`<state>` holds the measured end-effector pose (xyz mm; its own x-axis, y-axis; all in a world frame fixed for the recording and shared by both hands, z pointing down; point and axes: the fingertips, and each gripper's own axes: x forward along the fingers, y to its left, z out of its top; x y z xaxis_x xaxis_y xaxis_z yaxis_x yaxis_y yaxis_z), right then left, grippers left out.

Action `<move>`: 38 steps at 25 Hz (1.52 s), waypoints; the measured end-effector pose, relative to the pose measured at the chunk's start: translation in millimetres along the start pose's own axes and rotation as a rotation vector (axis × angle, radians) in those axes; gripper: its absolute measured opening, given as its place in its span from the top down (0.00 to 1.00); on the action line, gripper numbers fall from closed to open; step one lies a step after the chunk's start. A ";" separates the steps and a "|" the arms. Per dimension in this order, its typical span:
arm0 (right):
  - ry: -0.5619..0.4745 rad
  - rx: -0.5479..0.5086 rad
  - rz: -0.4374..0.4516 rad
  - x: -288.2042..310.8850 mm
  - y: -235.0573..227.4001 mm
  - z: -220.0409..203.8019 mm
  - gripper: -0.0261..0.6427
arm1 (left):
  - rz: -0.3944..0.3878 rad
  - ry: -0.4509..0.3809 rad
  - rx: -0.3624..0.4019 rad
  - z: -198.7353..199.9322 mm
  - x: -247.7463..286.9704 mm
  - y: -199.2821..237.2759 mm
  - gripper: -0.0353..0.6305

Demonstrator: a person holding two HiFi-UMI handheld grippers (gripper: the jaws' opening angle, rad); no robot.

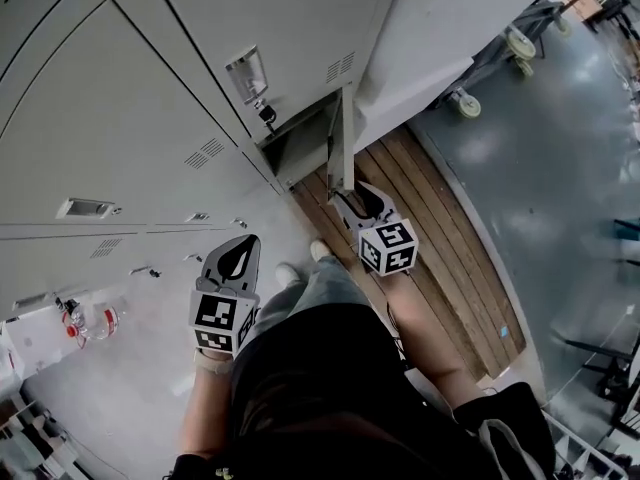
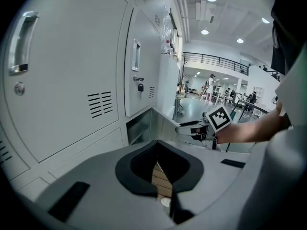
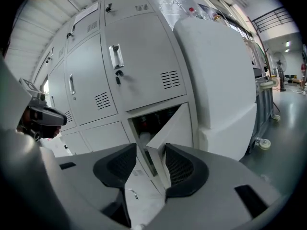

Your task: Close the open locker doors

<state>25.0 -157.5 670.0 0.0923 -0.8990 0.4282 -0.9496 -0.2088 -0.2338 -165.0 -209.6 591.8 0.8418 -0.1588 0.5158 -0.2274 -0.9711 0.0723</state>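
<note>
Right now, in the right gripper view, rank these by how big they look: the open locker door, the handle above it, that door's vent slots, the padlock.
1. open locker door
2. handle and vent slots: about alike, not ranked
3. padlock, smallest

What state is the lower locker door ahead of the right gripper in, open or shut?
Open: the lower locker door stands swung out from its frame, exposing the dark compartment behind it.
</note>
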 end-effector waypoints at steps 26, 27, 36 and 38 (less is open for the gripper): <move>-0.006 0.257 0.409 112.0 88.5 52.1 0.53 | 0.317 -0.004 -0.192 -43.6 -73.4 53.7 0.92; -0.007 0.272 0.418 115.6 88.8 54.1 0.53 | 0.327 -0.001 -0.200 -45.2 -74.6 54.5 0.92; 0.009 0.263 0.462 149.0 94.7 65.5 0.53 | 0.422 0.013 -0.258 -55.5 -85.8 63.4 0.92; 0.009 0.256 0.467 154.1 95.8 67.7 0.53 | 0.439 0.013 -0.267 -56.3 -88.0 64.4 0.92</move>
<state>-31.5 -342.2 654.5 -0.3262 -0.9157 0.2347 -0.7852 0.1242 -0.6067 -281.3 -248.2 599.1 0.6331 -0.5372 0.5573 -0.6767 -0.7337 0.0614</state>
